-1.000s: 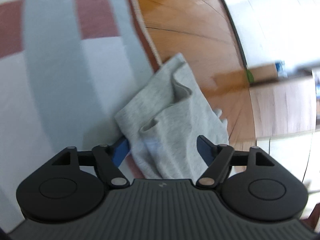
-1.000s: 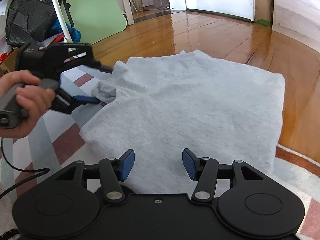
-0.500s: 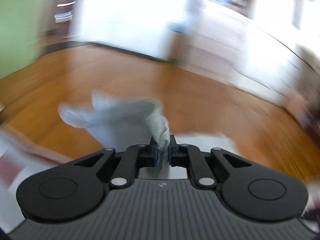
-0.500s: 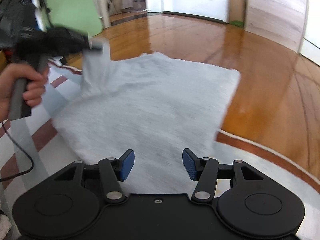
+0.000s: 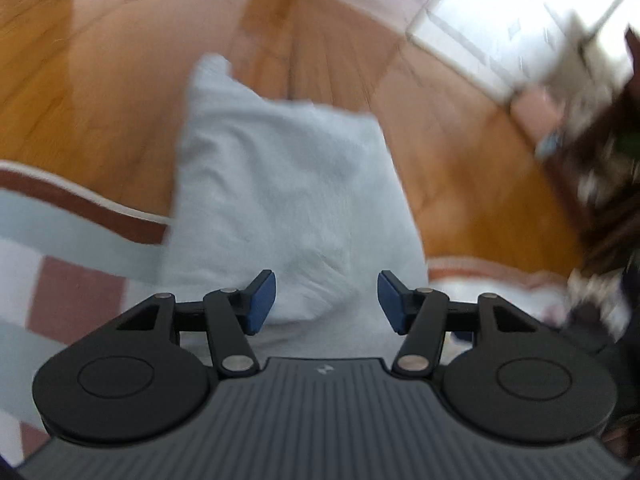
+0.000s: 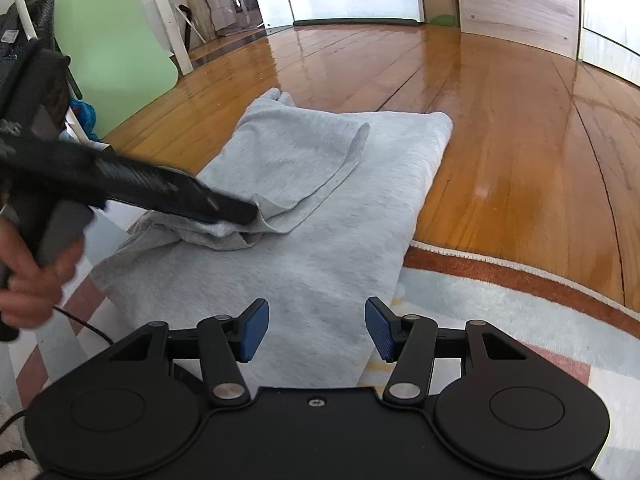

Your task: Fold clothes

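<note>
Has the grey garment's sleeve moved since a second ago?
Yes. The sleeve was bunched over the rug's side; it now lies folded across the garment's body, toward the wooden floor.

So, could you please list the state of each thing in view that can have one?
left hand-held gripper: open, holding nothing, over the garment.
right hand-held gripper: open, empty, above the garment's near end.
grey garment: flat, partly folded, one flap laid over its middle, lying half on the rug, half on the floor.
rug: flat on the wooden floor.

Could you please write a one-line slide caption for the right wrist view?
Right gripper, jaws open, hovers over the grey garment as the left gripper lays a sleeve across it.
</note>
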